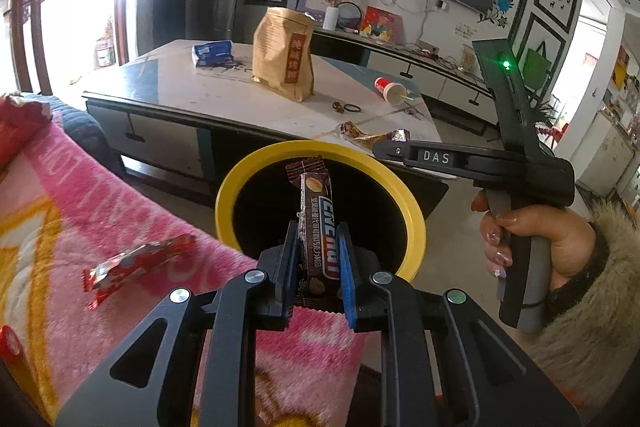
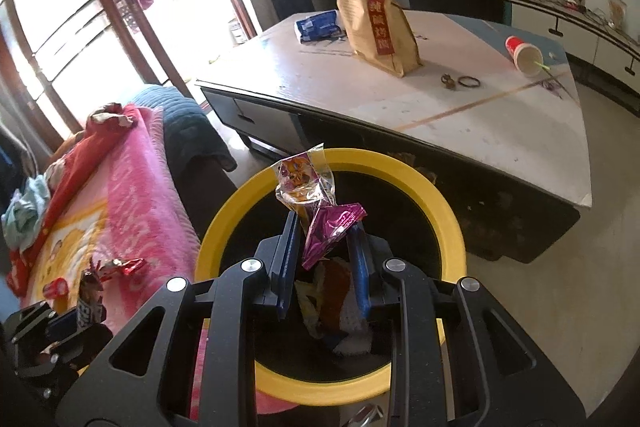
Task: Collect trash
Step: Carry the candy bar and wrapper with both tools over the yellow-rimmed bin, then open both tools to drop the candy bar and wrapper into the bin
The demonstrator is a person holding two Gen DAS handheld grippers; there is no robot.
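Hand-held gripper [image 1: 316, 247] tilted over bin [image 1: 236, 187]

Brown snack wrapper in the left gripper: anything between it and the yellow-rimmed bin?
Nothing visible. The brown snack wrapper, clamped in the left gripper, hangs over the open mouth of the yellow-rimmed bin. The right gripper holds its purple wrapper over the same opening.
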